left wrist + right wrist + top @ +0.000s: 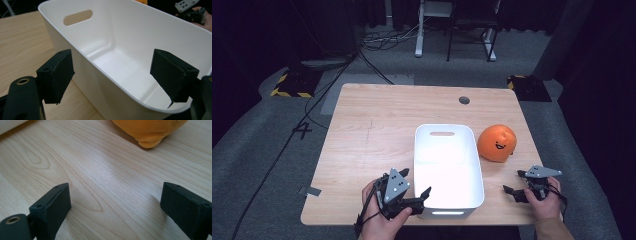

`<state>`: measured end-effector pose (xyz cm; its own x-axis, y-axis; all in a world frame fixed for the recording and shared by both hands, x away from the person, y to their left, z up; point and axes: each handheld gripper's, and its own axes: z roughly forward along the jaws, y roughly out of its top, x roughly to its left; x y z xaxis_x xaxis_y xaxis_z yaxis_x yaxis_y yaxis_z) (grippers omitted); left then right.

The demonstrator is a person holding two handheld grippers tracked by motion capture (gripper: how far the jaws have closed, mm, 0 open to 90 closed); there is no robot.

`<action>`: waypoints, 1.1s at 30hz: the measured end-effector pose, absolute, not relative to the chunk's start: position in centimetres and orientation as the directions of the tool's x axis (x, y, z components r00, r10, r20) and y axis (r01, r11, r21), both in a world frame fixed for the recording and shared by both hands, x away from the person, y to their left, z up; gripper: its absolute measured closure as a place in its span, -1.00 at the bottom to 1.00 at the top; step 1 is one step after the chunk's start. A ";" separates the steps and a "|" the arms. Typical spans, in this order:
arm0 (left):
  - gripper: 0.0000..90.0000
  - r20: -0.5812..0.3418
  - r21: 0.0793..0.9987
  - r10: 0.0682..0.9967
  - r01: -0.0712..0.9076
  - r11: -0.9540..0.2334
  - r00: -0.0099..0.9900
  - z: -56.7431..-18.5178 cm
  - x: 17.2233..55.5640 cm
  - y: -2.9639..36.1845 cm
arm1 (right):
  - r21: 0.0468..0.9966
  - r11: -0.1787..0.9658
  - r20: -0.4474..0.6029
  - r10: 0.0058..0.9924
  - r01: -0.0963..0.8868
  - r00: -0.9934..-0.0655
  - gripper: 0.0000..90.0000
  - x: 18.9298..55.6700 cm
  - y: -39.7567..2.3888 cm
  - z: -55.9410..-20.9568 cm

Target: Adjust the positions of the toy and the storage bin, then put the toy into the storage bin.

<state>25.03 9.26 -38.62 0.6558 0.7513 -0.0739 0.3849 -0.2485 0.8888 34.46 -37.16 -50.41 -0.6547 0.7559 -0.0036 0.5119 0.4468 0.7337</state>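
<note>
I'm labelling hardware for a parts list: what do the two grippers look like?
Both are black. The left gripper and right gripper each carry a grey three-cornered plate with small holes, thin black cables and two blocky black jaws.

At frame centre we see the bin (448, 167) on the worktop (372, 130); the plush toy (497, 143) sits just right of it, near its upper half.

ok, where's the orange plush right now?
In the high view the orange plush sits on the table's right half, just right of the white bin and ahead of the right hand-held gripper; its lower edge shows in the right gripper view.
</note>
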 end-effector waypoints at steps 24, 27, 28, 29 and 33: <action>-0.54 -0.014 0.845 0.853 0.462 -0.269 0.522 -41.0 31.3 17.5 | 0.734 0.447 -0.003 0.756 0.512 -0.655 -0.79 34.5 -37.2 -50.4; -0.54 -0.010 0.808 0.862 0.512 -0.292 0.508 -42.4 32.1 18.4 | 0.731 0.462 -0.008 0.743 0.503 -0.670 -0.79 34.6 -37.3 -50.4; -0.54 -0.010 0.808 0.862 0.512 -0.292 0.508 -42.4 32.1 18.4 | 0.731 0.462 -0.008 0.743 0.503 -0.670 -0.79 34.6 -37.3 -50.4; -0.52 0.006 0.765 0.859 0.551 -0.333 0.511 -43.3 32.5 18.9 | 0.734 0.457 -0.004 0.744 0.503 -0.669 -0.79 34.6 -37.3 -50.4; -0.50 -0.011 0.738 0.854 0.581 -0.344 0.520 -44.5 33.0 19.4 | 0.733 0.457 -0.004 0.743 0.503 -0.669 -0.79 34.6 -37.3 -50.4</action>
<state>33.03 19.40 -44.48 0.5199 0.8542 -0.0111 0.5809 -0.3439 0.7378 34.62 -37.27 -50.40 -0.6688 0.7434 -0.0041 0.5034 0.4569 0.7334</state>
